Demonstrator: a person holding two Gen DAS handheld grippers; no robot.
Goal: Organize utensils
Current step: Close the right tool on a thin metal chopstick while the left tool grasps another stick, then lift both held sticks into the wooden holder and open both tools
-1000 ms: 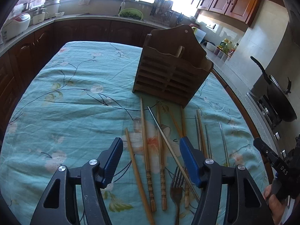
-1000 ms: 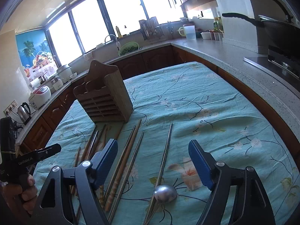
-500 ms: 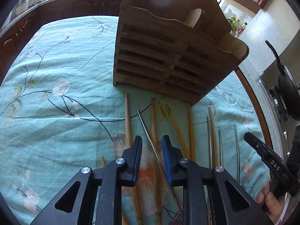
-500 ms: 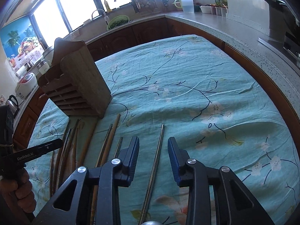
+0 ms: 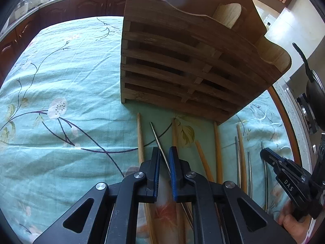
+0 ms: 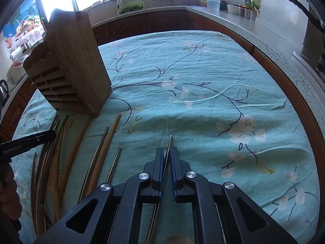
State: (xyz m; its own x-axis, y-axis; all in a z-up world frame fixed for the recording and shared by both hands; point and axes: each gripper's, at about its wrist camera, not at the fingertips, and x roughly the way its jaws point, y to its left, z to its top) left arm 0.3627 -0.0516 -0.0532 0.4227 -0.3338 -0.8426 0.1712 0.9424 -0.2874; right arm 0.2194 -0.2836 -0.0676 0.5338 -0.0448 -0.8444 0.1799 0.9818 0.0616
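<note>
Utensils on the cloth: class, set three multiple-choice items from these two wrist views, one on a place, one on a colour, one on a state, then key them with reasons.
1. Where does the wooden holder stand?
A. at the far ends of the utensils
B. on the counter
C. lying flat on the stove

2. What colour is the tablecloth?
A. red check
B. teal with flowers
C. plain white

3. What is the left gripper doing?
A. hanging wide open
B. holding a cup
C. shut on a thin metal rod

Key: 1 A, the wooden chopsticks point at its base. 2 B, blossom sprigs run across it. 3 C, its jaws have just closed with the rod between them; the right gripper likewise on a metal stick.
</note>
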